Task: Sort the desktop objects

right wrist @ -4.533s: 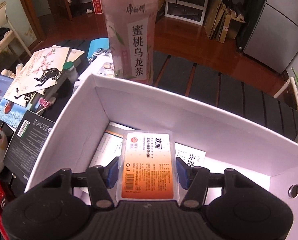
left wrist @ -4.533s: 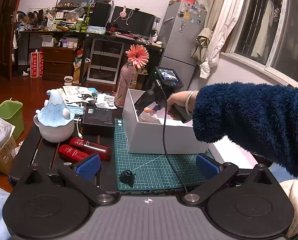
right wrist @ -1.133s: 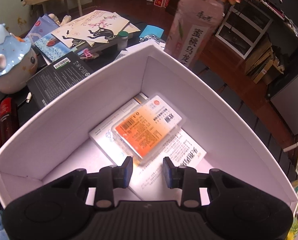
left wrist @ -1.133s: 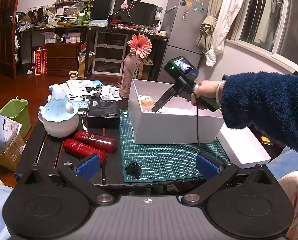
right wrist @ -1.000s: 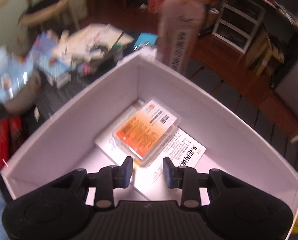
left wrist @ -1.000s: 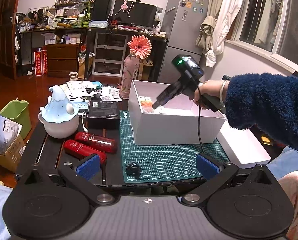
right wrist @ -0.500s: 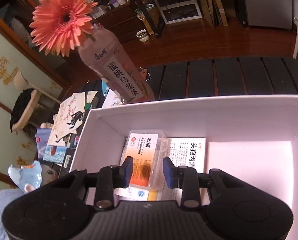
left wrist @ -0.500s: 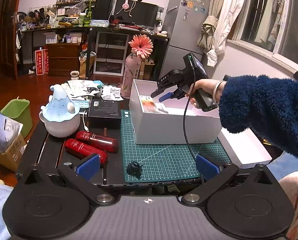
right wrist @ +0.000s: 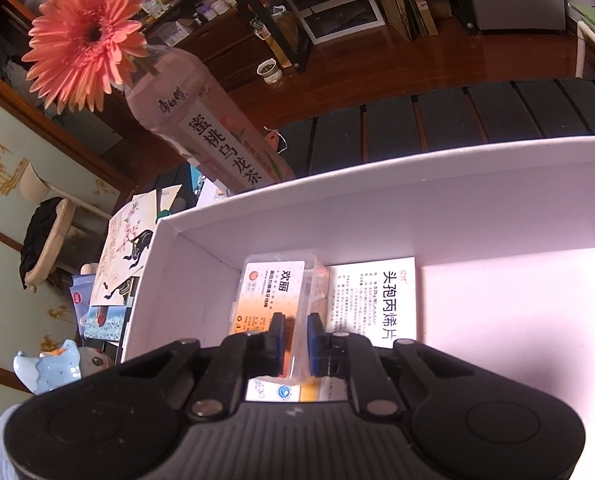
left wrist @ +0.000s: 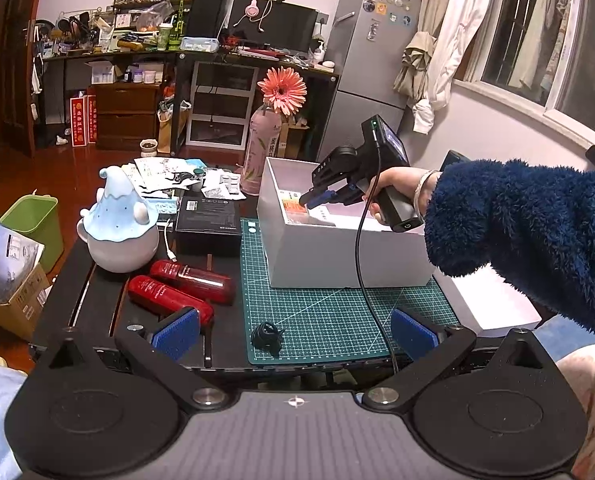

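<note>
Our right tool (right wrist: 295, 334) points down into the white box (right wrist: 377, 208), and its jaws are closing to a narrow gap. The blue pads (right wrist: 312, 338) hang over the clear orange packet (right wrist: 275, 292), but we cannot tell if they pinch its edge. The packet lies in the box near the left wall. Just beside it lies a white medicine box (right wrist: 373, 300) with black writing. Behind the white box stands a pink bottle (right wrist: 201, 128) with an orange flower (right wrist: 83, 36).

Our left tool (left wrist: 295, 330) is wide open and holds nothing. It hangs over the near edge of the surface (left wrist: 97, 292). Past it we see a green mat (left wrist: 329, 312), a small black clip (left wrist: 267, 334), two red tubes (left wrist: 177, 288) and a blue and white pot (left wrist: 117, 220).
</note>
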Available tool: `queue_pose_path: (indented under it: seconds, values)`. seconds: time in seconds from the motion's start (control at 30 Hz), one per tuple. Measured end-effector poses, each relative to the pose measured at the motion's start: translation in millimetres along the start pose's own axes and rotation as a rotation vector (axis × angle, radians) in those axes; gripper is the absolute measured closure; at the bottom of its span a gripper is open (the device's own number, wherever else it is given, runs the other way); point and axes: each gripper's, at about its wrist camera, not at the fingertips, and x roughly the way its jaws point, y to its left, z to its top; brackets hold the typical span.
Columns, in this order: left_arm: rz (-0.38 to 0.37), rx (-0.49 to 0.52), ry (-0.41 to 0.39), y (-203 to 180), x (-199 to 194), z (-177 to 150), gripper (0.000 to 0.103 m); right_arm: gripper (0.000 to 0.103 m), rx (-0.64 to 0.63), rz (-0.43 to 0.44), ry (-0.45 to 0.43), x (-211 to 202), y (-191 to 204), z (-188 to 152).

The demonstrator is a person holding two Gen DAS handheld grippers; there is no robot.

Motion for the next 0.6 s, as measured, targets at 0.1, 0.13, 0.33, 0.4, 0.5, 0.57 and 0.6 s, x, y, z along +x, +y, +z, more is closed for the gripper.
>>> queue_pose_path:
  seconds: [0.1, 0.13, 0.33, 0.4, 0.5, 0.57, 0.6]
  values:
    - [0.000, 0.000, 0.001, -0.5, -1.0, 0.6, 0.000, 0.093, -0.003, 0.000, -0.002, 1.9, 2.5, 0.1]
    - [0.000, 0.000, 0.001, -0.6, -1.2, 0.7, 0.000, 0.093, -0.002, 0.001, -0.001, 2.5, 3.4, 0.2]
    - [0.000, -0.001, 0.002, -1.1, -2.1, 0.6, 0.000, 0.093, -0.003, 0.007, 0.002, 6.0, 10.4, 1.0]
    - [0.000, -0.001, 0.002, -1.4, -2.3, 0.6, 0.000, 0.093, -0.007, 0.006, 0.002, 7.7, 13.2, 1.5]
    - [0.000, -0.001, 0.002, -0.7, -2.3, 0.3, 0.000, 0.093, -0.002, 0.012, 0.003, 9.5, 15.0, 1.8]
    - [-0.001, 0.000, 0.003, -0.5, -2.3, -0.1, 0.000, 0.093, 0.003, 0.013, 0.002, 10.4, 15.9, 1.6]
    - [-0.001, 0.000, 0.004, -0.5, -2.3, -0.1, 0.000, 0.093, 0.002, 0.014, 0.002, 10.6, 16.3, 1.6]
